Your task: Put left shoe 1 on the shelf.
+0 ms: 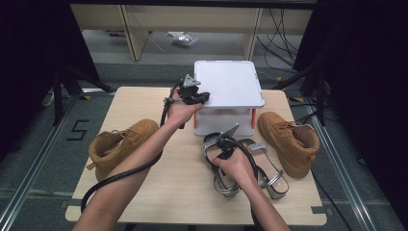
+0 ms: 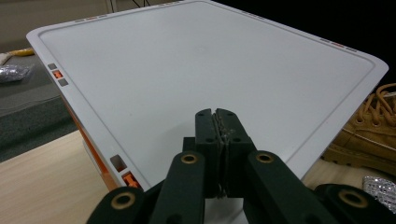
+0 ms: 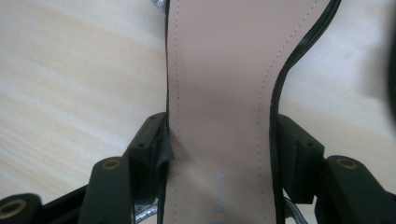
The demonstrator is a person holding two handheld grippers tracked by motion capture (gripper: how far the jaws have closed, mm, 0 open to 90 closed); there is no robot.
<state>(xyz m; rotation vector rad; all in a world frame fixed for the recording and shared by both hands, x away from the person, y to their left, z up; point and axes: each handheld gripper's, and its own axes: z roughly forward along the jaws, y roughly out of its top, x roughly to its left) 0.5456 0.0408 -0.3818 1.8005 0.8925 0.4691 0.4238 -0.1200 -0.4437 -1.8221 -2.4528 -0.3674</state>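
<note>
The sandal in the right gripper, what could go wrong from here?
1. The right gripper clamps only the sandal insole's edges, so it might slip or twist out.
2. The second sandal lies touching it; lifting could drag it.
3. The shut left gripper hovers over the white stand and could bump it.

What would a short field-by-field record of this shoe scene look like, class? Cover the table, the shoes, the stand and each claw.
table: light wood
stand: white two-level rack at the far edge
boots: left tan boot, right tan boot
sandals: two silver-strapped sandals, side by side near the right boot
left claw: jaws shut, empty, over the rack top
right claw: jaws on either side of a sandal's pink insole, closed on it
</note>
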